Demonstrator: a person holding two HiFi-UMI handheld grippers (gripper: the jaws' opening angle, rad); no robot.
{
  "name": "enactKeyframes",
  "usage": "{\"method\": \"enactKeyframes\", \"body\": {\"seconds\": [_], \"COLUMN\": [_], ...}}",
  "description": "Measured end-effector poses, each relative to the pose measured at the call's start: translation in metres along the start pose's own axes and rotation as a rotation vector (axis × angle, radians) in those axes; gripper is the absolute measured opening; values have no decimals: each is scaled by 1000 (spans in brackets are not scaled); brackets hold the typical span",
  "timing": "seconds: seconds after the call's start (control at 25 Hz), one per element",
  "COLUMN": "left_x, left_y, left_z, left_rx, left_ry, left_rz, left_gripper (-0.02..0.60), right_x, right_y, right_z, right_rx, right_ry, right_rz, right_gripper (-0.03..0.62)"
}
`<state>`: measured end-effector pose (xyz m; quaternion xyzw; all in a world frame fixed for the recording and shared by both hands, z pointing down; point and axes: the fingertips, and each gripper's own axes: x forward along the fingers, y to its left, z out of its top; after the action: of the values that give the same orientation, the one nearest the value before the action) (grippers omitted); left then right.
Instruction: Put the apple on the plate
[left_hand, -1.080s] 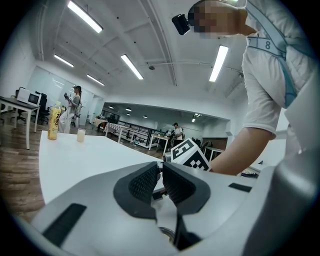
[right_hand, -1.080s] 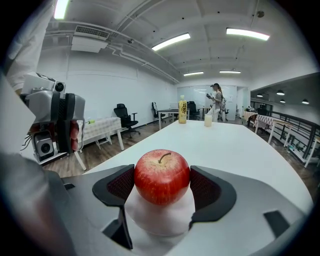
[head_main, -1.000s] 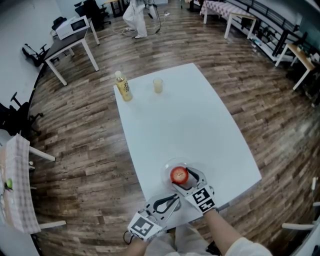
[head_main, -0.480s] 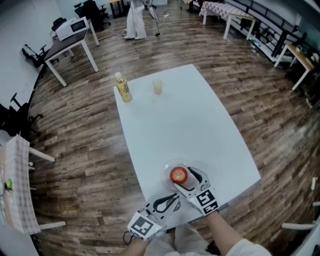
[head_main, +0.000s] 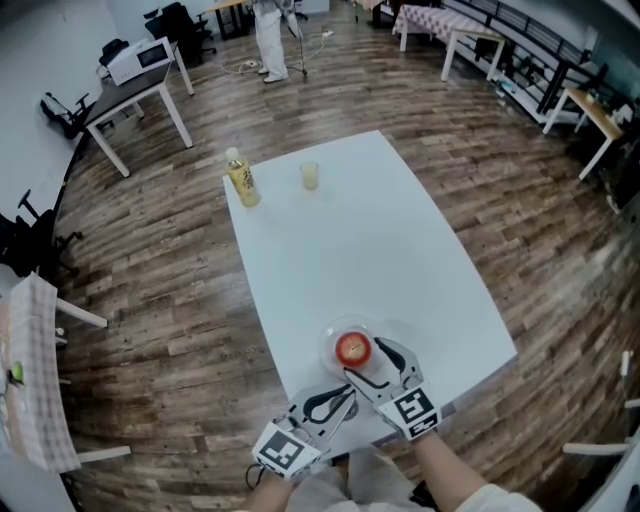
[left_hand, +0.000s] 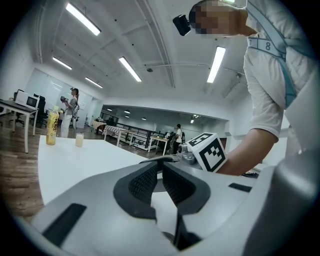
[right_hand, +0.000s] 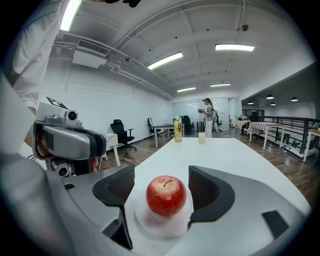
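my right gripper (right_hand: 162, 181), jaws apart and clear of glossy red apple (head_main: 353, 348), on pale round plate (right_hand: 159, 229), lower centre by table (head_main: 340, 230) edge, left gripper (left_hand: 161, 169) jaws together

White table (head_main: 400, 250) on a wood floor. Clear plate (head_main: 330, 336) at its near end, with 1 red apple (head_main: 353, 348) on it. Right gripper (head_main: 370, 362) just beside the plate's near side, jaws spread. Left gripper (head_main: 348, 396) near the plate, nearer and left. 1 bottle (head_main: 243, 180) and 1 cup (head_main: 310, 176) well beyond the plate.
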<state>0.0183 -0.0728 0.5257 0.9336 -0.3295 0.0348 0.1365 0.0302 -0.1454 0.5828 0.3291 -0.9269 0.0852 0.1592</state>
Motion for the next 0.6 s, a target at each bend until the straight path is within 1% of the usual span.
{"method": "enactKeyframes", "body": {"seconds": [0.28,0.4,0.44,0.52,0.6], "left_x": [-3,-6,-6,-5,-6], "left_y": [-2,-4,-5,-6,-7], "left_z": [3,3,4,3,3], "left_rx": [12,9,11,15,18], "left_ry": [1,-1,-2,-2,-1], "left_rz": [-4,-4,-6,-11,-15], "left_gripper": [34,34,34,34,34], "right_x": [-13,-18,-20,-25,-29], "right_y": [2,4,4,4,4], "right_z": [7,10,12,16,19], "right_rx": [-2,-15,-27,-58,-77], "right_ry": [-22,-28,-33,-42,-45], "right_rz": [-18,-22,-26,-38,-48], "right_gripper": [344,318,291,202,63]}}
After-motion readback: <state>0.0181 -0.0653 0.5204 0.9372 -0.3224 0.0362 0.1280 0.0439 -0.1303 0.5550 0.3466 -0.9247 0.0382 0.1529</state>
